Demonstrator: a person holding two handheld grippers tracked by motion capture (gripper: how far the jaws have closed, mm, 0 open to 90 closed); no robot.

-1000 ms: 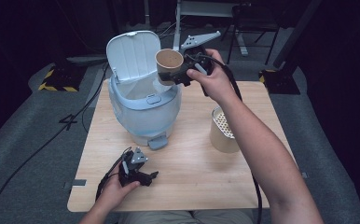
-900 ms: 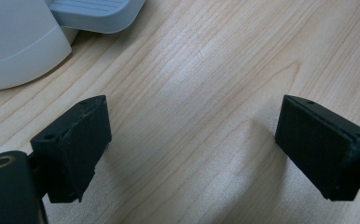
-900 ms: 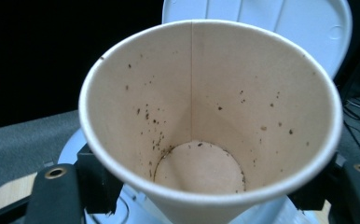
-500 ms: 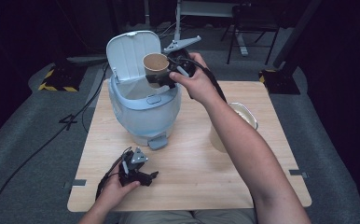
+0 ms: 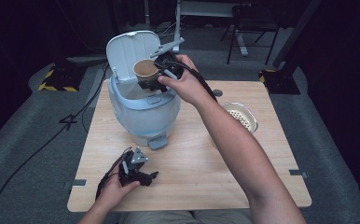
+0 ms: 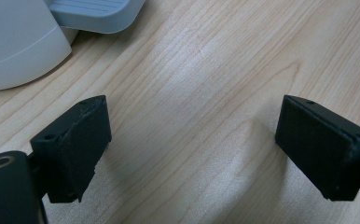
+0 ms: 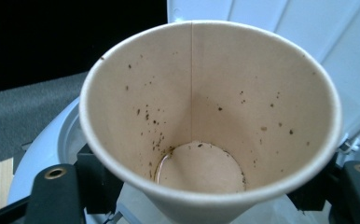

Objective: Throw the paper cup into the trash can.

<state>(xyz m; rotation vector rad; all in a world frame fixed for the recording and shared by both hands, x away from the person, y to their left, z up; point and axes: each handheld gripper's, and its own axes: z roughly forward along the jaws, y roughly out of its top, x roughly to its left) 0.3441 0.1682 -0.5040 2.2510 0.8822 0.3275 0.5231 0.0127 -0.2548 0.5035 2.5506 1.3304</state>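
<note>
The right gripper (image 5: 155, 83) clamps the stained paper cup (image 5: 145, 70) between its two jaws over the open bin (image 5: 143, 109), while the left gripper (image 5: 138, 172) rests wide open on the table (image 5: 201, 163).

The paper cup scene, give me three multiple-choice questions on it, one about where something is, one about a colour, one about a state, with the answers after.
1. Where is the paper cup?
A. on the wooden table
B. in the right gripper, over the open bin
C. in the metal strainer

2. What colour is the bin's lid?
A. red
B. black
C. pale blue-grey

3. How do the left gripper jaws stand?
A. apart, with bare table between them
B. shut on the cup
C. shut on a cable

Answers: 1 B, the high view shows the cup held above the bin's mouth. 2 C, the raised lid is pale blue-grey. 3 A, the left gripper view shows a wide gap.
</note>
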